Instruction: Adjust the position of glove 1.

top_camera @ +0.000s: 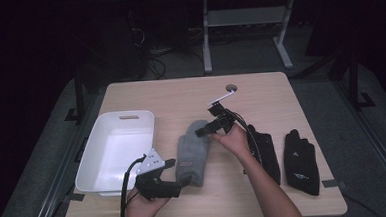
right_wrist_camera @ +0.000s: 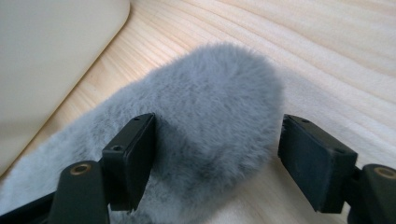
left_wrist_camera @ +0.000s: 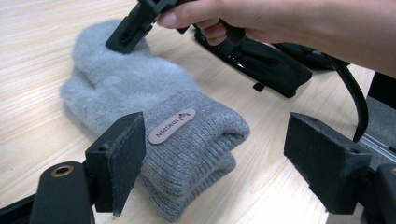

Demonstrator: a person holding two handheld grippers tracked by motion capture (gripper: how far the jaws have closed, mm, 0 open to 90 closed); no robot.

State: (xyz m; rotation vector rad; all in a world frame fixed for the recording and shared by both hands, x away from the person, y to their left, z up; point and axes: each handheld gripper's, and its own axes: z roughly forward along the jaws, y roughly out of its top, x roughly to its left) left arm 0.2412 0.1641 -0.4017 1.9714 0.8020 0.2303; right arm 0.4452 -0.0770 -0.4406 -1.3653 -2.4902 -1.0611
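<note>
- grey mitten (top_camera: 193,151) lies mid-counter, long axis twelve to six, fluffy tip at twelve.
- right gripper (top_camera: 205,130) straddles that tip, jaws apart.
- left gripper (top_camera: 177,177), jaws apart, faces the cuff at six.

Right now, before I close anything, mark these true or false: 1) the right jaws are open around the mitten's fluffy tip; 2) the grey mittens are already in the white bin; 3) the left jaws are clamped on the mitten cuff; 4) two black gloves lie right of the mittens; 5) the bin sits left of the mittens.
1) True: the right gripper stands open, jaws either side of the fluffy end of the grey mittens.
2) False: they lie on the table, beside the white bin.
3) False: the left gripper is open, short of the cuff.
4) True: black gloves.
5) True.
</note>
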